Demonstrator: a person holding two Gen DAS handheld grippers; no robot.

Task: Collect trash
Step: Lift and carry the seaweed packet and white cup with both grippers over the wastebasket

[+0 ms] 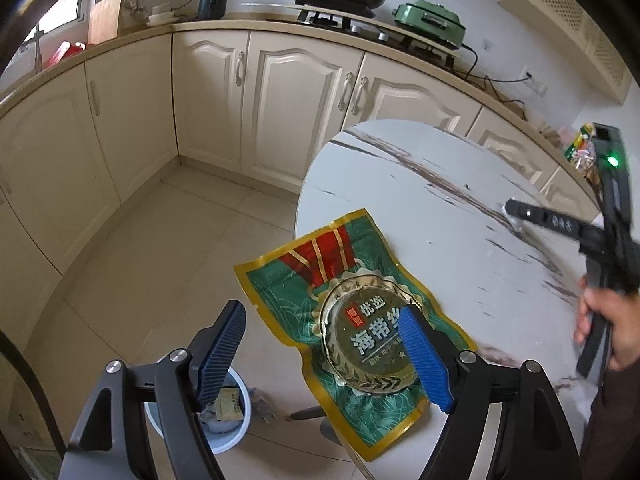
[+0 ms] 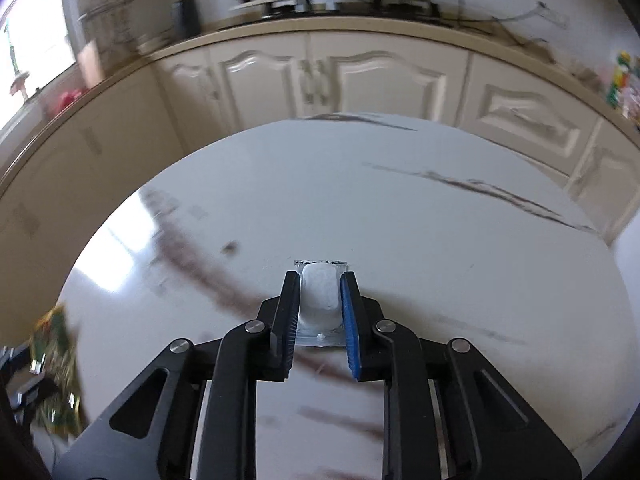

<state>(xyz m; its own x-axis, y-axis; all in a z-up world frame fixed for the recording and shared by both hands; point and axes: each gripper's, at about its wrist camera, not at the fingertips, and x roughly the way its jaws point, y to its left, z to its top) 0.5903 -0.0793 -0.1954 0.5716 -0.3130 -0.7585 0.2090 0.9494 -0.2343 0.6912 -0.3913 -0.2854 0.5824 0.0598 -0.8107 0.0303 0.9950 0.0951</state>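
A green and gold snack wrapper (image 1: 352, 316) lies flat on the left edge of the round marble table (image 1: 432, 184), one gold-trimmed corner hanging out past the rim over the tiled floor (image 1: 160, 248). Its face shows a round gold emblem under a red ribbon pattern. The left gripper (image 1: 326, 346) hangs above that edge with its jaws spread wide: the right blue pad sits over the wrapper's emblem, the left one is out over the floor, and neither presses on the wrapper. Below the left pad, on the floor beside the table, stands a pale blue bin (image 1: 236, 408) with crumpled paper already inside. Nearer the middle of the table, a small white blister pack (image 2: 320, 300) with a clear flat rim lies on the marble, and the right gripper (image 2: 320, 280) has its jaws drawn in close on either side of the white bulge, the pads at or just against its flanks. In the left wrist view the right gripper shows as a black frame held in a hand (image 1: 612, 328) at the table's right side. Cream cabinets (image 1: 280, 96) run behind the table.
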